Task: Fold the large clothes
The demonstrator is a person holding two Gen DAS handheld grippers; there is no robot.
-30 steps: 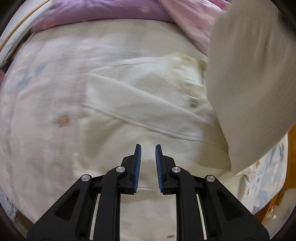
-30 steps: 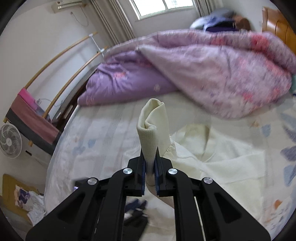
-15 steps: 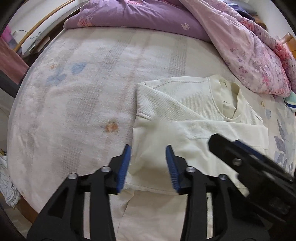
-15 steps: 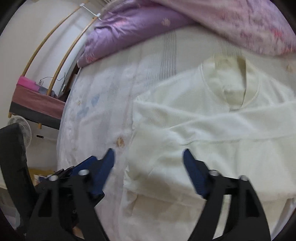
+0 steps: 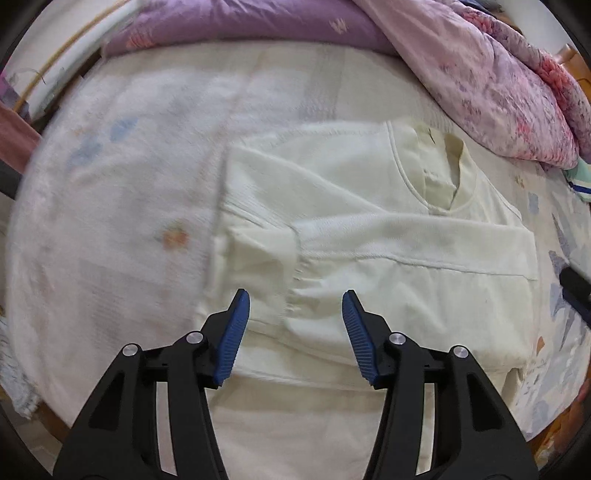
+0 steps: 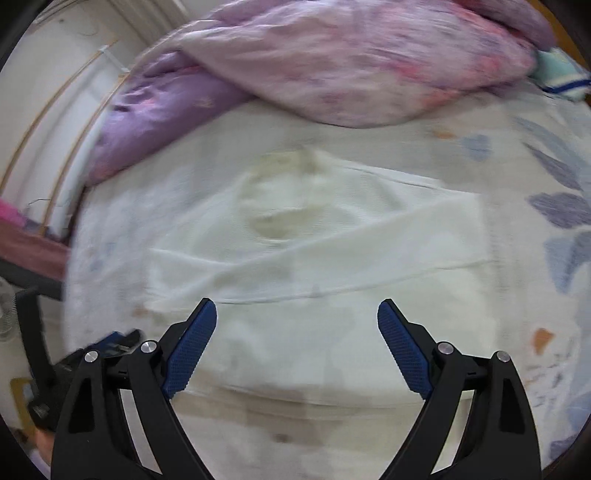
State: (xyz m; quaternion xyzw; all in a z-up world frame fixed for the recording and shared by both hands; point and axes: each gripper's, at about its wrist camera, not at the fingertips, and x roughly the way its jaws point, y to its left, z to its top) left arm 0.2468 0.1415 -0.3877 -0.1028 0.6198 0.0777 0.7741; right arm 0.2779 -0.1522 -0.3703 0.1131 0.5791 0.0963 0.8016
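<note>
Here the left gripper hovers with jaws wide apart and empty, the folded sleeve cuff of the cream top lying just ahead between them on the bed. The right gripper, equally wide and empty, faces the top's broad middle, its sleeve band running crosswise ahead; the left looks nearer the cuff.

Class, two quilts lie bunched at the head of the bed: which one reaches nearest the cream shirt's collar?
The pink floral quilt; the plain purple quilt lies farther back, left of it.
</note>
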